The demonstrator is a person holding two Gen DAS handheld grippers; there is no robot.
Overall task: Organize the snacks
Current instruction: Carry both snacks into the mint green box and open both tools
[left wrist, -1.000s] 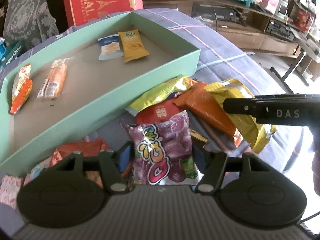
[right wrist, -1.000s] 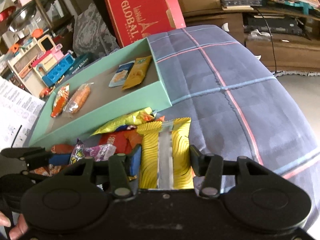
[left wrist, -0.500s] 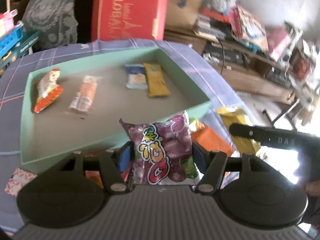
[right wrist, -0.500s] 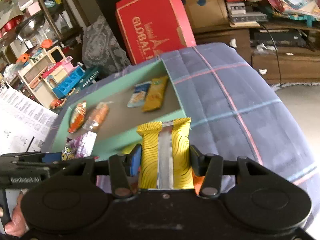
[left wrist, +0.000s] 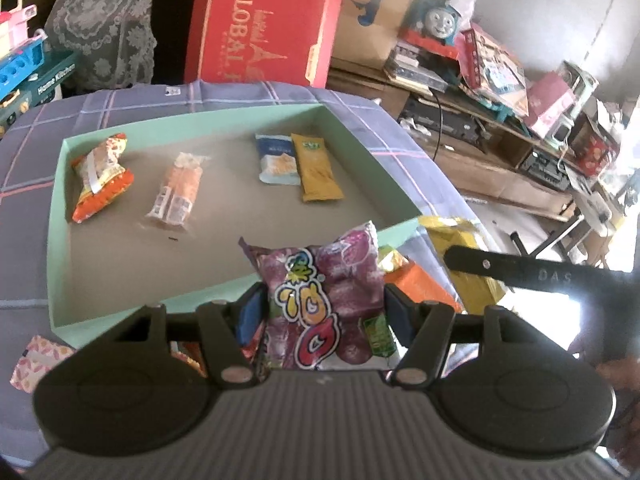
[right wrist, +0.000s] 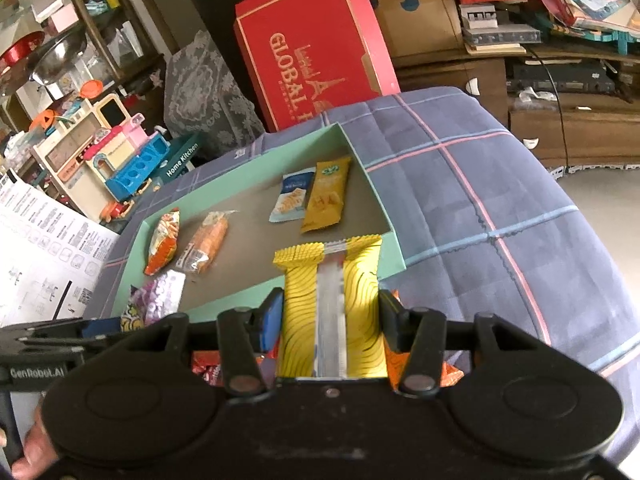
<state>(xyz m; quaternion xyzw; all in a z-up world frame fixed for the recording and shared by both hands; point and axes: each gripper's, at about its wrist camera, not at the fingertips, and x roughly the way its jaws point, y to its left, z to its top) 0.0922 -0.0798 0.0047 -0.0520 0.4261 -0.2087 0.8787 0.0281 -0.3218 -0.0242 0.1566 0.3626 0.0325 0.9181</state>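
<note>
Both claws clamped: left claw grips purple packet, right claw yellow packet

Daylight from the right blows out the left view's edge; fisheye bending, soft background.

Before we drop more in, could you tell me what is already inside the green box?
Four packets lie on the floor of the green box: an orange bag, a clear-wrapped packet, a blue packet and a yellow packet. The held purple packet covers the near right corner.

Right tool clamps a yellow snack packet, apparently above the green tray's near wall.
</note>
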